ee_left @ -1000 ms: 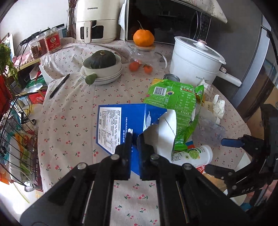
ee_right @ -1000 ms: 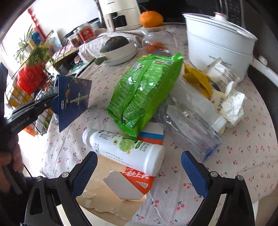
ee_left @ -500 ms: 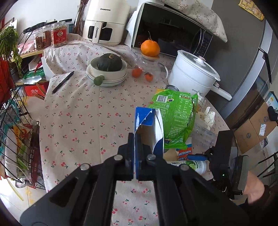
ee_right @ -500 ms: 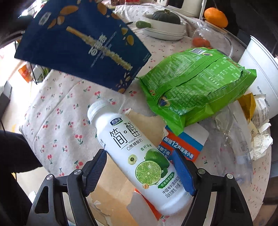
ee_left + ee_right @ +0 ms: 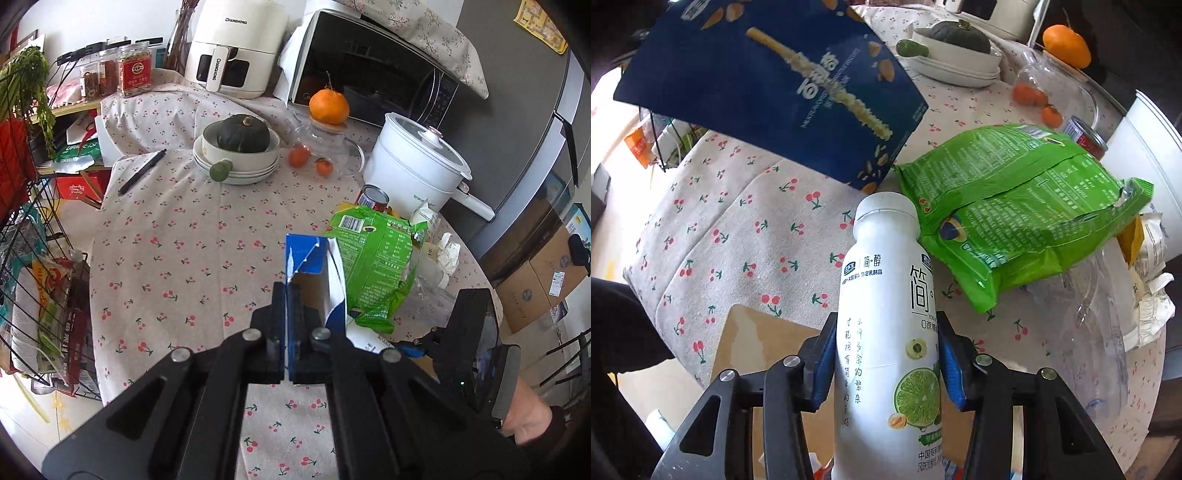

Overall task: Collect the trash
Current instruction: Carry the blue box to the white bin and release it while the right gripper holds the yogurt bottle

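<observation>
My left gripper (image 5: 286,295) is shut on the edge of a torn blue snack box (image 5: 314,258), held up off the cherry-print tablecloth (image 5: 177,258). From the right wrist, that box (image 5: 768,85) hangs at the upper left. The right gripper (image 5: 886,350) straddles a white yogurt bottle with a lime label (image 5: 882,288). Its jaws are closing, and both blue pads (image 5: 823,362) touch the bottle's sides. A green snack bag (image 5: 1015,206) lies just right of the bottle's cap.
A crushed clear plastic bottle (image 5: 1108,332) and crumpled wrappers (image 5: 1152,295) lie right of the bag. A red can (image 5: 373,195), a white pot (image 5: 417,166) and a bowl with a squash (image 5: 240,147) stand behind. A wire rack (image 5: 29,295) stands beside the table's left edge.
The left gripper has raised the blue box and turned it edge-on. The right gripper has come down over the white bottle, and its jaws have narrowed from wide open onto the bottle's sides.
</observation>
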Demonstrator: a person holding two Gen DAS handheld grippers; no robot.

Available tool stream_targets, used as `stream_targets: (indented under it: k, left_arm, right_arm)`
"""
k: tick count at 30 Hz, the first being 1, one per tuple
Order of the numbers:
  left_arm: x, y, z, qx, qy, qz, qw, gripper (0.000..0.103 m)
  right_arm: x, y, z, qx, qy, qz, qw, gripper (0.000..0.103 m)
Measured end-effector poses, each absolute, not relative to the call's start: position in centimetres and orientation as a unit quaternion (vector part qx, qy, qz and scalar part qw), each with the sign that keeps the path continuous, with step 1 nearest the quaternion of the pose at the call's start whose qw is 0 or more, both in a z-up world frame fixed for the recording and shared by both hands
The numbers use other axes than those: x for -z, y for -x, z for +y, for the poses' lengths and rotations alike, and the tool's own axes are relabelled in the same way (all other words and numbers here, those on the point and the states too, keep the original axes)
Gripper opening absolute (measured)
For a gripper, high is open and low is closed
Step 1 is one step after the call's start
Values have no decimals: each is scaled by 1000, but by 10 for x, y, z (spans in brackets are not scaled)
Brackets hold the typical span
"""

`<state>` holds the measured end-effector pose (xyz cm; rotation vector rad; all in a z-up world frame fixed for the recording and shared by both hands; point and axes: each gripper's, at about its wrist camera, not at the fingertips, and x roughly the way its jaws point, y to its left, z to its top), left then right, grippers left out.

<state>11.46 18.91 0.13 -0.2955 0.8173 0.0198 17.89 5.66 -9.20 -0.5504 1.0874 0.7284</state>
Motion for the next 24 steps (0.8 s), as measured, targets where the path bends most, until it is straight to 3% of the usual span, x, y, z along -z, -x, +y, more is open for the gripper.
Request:
stream_targets:
  k: [11, 24]
  left_arm:
    - [-19, -108, 189, -7, 150, 356, 922, 1]
    - [-63, -98, 125, 108, 155, 298, 936, 1]
  right_arm:
    - [35, -209, 10, -319, 84, 465, 821, 50]
    - [-28, -174, -112, -231, 42, 429, 872, 50]
